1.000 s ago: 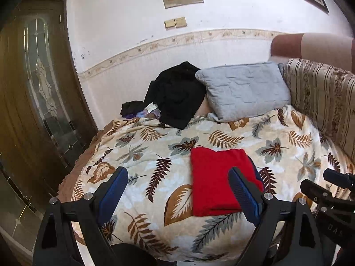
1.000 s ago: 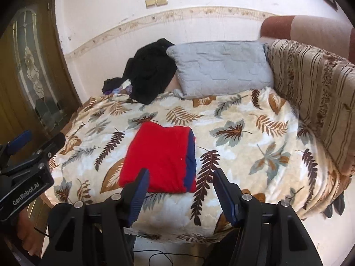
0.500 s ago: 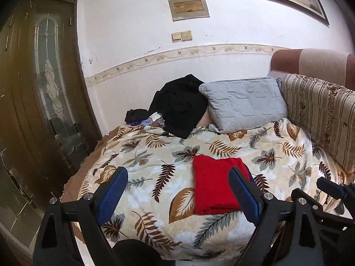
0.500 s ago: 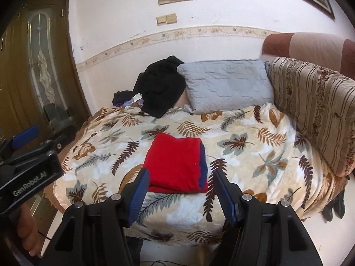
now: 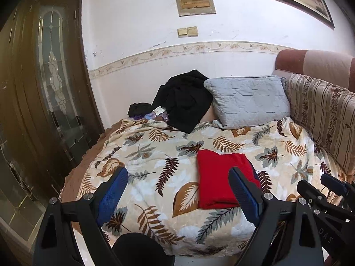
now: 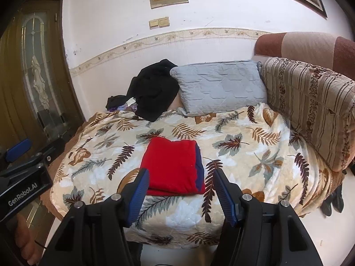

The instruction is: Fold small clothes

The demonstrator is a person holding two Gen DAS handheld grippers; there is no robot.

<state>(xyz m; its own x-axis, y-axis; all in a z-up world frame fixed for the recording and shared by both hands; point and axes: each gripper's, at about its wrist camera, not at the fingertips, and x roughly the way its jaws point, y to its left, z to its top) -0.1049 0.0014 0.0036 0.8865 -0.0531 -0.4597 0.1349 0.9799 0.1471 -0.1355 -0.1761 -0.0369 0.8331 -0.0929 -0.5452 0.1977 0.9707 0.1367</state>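
You have drawn both the left tongs [image 5: 178, 190] and right tongs [image 6: 179, 190] back from the bed [image 6: 244, 146], spread wide and empty, leaving the red garment [image 6: 172, 166] folded near its front edge, so this piece looks finished.

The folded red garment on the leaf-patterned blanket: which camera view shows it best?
The right wrist view: the folded red garment lies nearly whole between open fingers, its dark blue edge plain. In the left wrist view, one blue finger pad hides the garment's right side.
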